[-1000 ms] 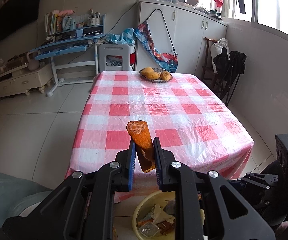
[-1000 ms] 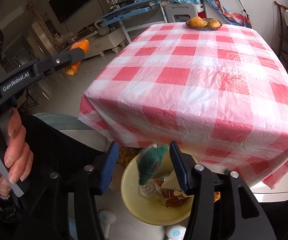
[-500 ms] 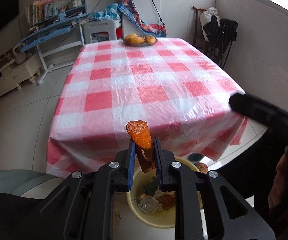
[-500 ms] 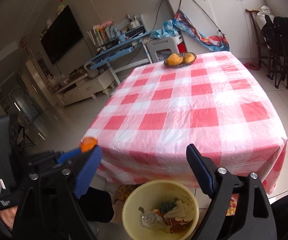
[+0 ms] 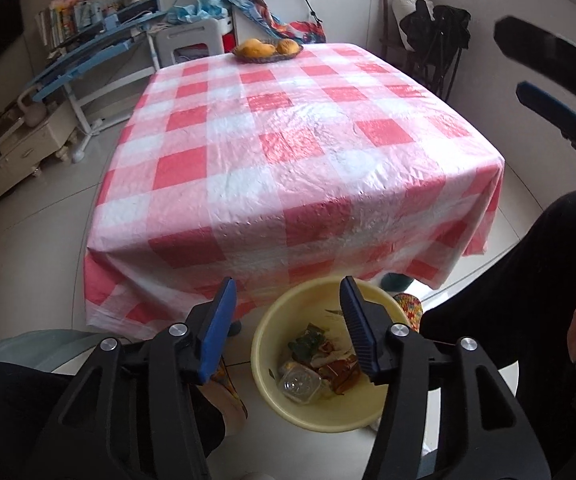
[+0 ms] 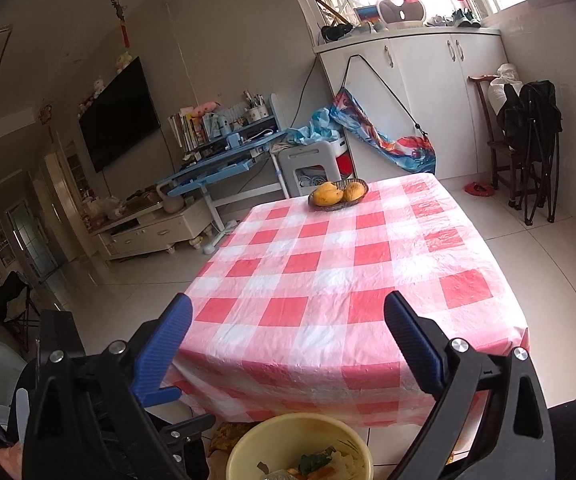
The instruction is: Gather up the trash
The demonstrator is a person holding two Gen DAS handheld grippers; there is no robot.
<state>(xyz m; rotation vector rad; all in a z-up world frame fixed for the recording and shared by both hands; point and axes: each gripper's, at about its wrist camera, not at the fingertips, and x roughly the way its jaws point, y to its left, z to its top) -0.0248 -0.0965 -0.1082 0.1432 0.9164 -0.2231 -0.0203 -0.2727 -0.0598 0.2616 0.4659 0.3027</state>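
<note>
Left gripper (image 5: 286, 312) hangs over yellow basin (image 5: 264, 360), jaws just opened, nothing between blue pads. Trash (image 5: 320, 364) lies inside basin: green scraps, brown peel, clear plastic cup. Basin sits on floor just beside near edge of checkered table (image 5: 288, 152). Right gripper (image 6: 288, 320) points above basin toward table, jaws just spread wide, empty. Fruit bowl (image 6: 338, 194) at table's far end, well apart from basin.

yellow basin (image 6: 244, 454) cut off below, its trash partly hidden
</note>
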